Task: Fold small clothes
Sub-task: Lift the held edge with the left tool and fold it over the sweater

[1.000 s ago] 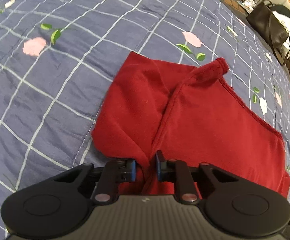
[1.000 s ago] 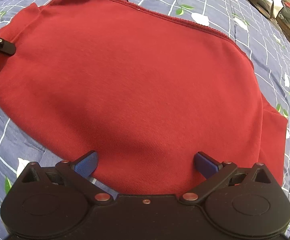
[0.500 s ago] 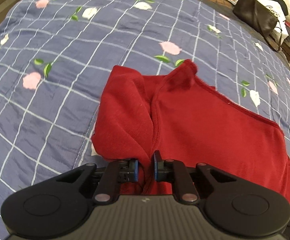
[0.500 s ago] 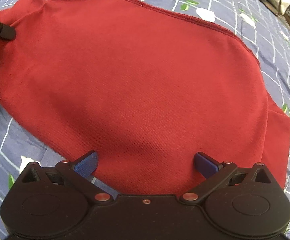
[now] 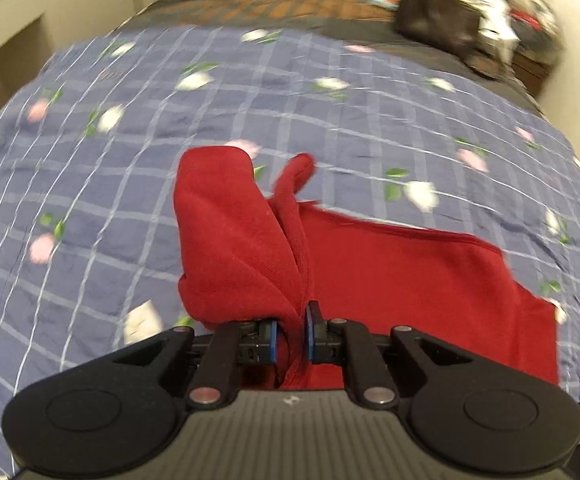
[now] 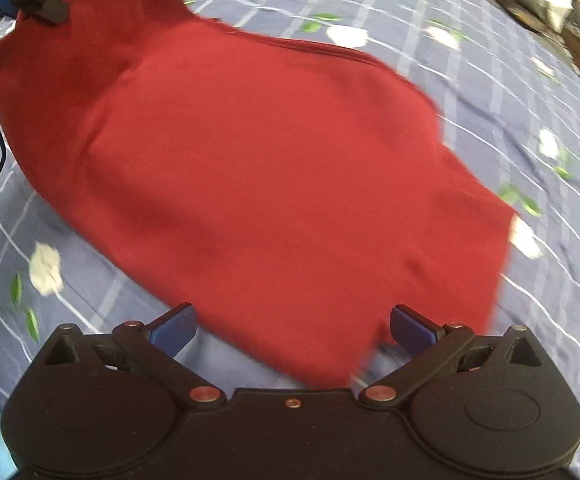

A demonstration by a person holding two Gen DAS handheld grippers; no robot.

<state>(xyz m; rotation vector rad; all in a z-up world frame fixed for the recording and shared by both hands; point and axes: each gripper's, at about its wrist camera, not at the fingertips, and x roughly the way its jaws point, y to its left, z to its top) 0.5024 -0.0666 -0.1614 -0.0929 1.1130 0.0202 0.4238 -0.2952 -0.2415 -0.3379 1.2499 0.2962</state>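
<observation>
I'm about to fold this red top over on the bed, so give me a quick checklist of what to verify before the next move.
1. Left gripper clamped on the red top: ok, cloth bunched between its closed fingers.
2. Gripped end lifted off the bedspread: ok, it stands up in a peak.
3. Right gripper free to help: ok, jaws wide open, holding nothing.
4. Rest of the top lying flat: ok, mostly smooth in the right wrist view.
5. Room on the bedspread for the fold: ok, bare cover around the top.
6. Far hem straight: cannot tell, motion blur.
</observation>
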